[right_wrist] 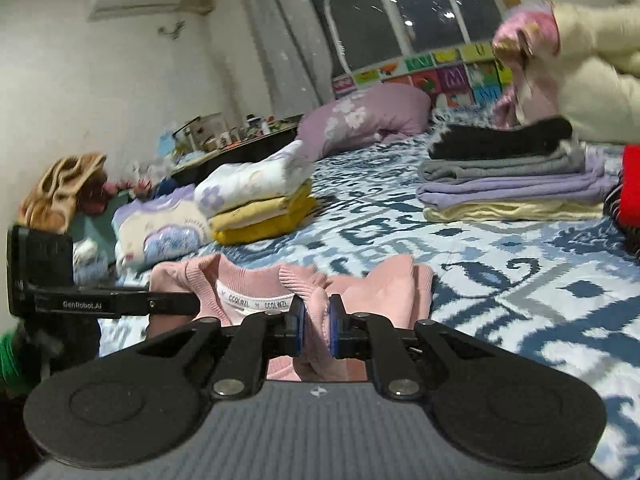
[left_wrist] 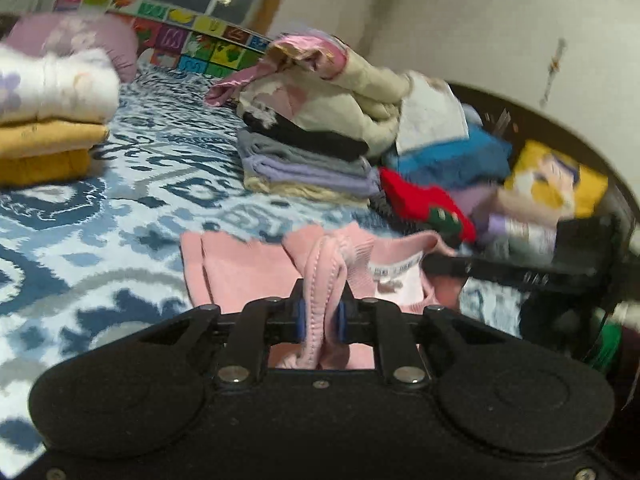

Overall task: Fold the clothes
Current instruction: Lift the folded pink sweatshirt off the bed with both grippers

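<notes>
A pink knit sweater (left_wrist: 240, 272) lies on the blue-and-white patterned bedspread (left_wrist: 80, 220), collar and label toward me. My left gripper (left_wrist: 322, 312) is shut on a bunched fold of the sweater at one shoulder. My right gripper (right_wrist: 316, 322) is shut on the sweater (right_wrist: 384, 292) at the other shoulder, beside the neck label (right_wrist: 256, 304). The left gripper also shows in the right wrist view (right_wrist: 172, 304), at the sweater's left side. The right gripper's arm shows in the left wrist view (left_wrist: 500, 270).
A folded stack with a white floral top and yellow layers (left_wrist: 52, 120) (right_wrist: 260, 204) sits on the bed. A taller stack of grey, lilac and cream clothes (left_wrist: 312, 160) (right_wrist: 508, 184) stands behind. Loose clothes, red and blue (left_wrist: 432, 200), pile at the bed's edge. A lilac pillow (right_wrist: 368, 116) lies at the back.
</notes>
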